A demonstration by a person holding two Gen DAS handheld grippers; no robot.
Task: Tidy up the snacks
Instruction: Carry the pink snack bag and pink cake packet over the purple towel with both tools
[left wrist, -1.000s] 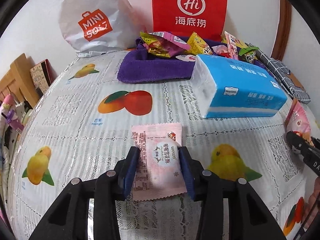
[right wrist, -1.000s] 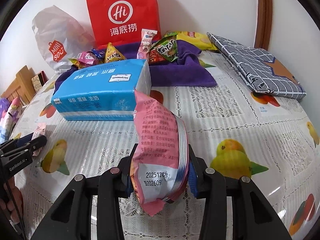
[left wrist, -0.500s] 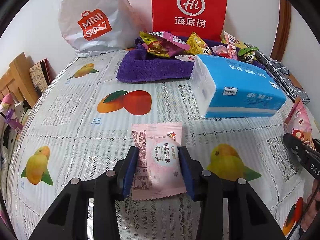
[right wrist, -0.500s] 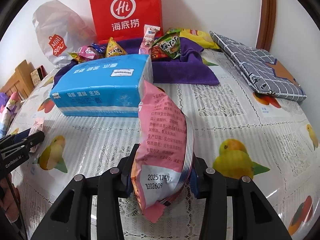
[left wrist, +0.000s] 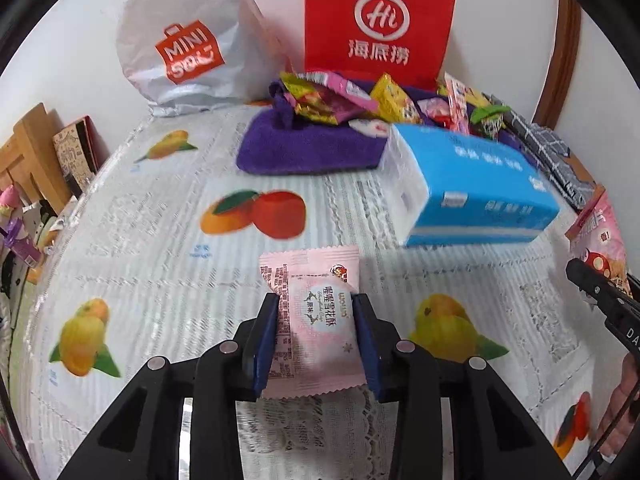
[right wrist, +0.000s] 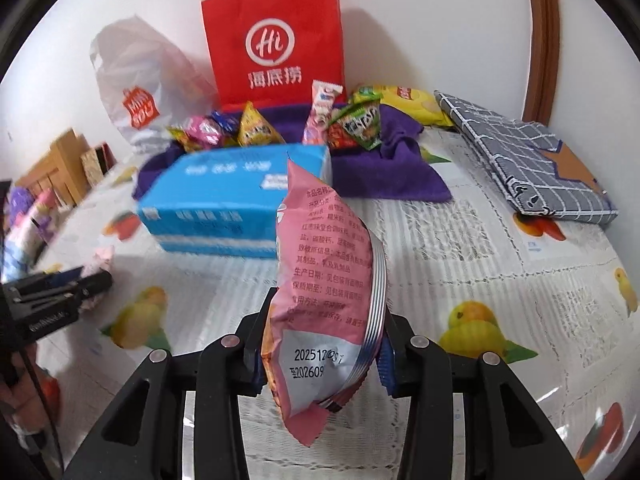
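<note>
While left tongs (left wrist: 316,316) close, pink sachet (left wrist: 314,320) pinched between.

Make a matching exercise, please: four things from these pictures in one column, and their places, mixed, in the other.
1. small pale pink sachet
2. tall pink snack bag
3. red paper bag
4. grey checked cloth pouch

a. against the wall
b. in the left gripper
c. on the table's far right
d. in the right gripper

Pairs: 1-b, 2-d, 3-a, 4-c
</note>
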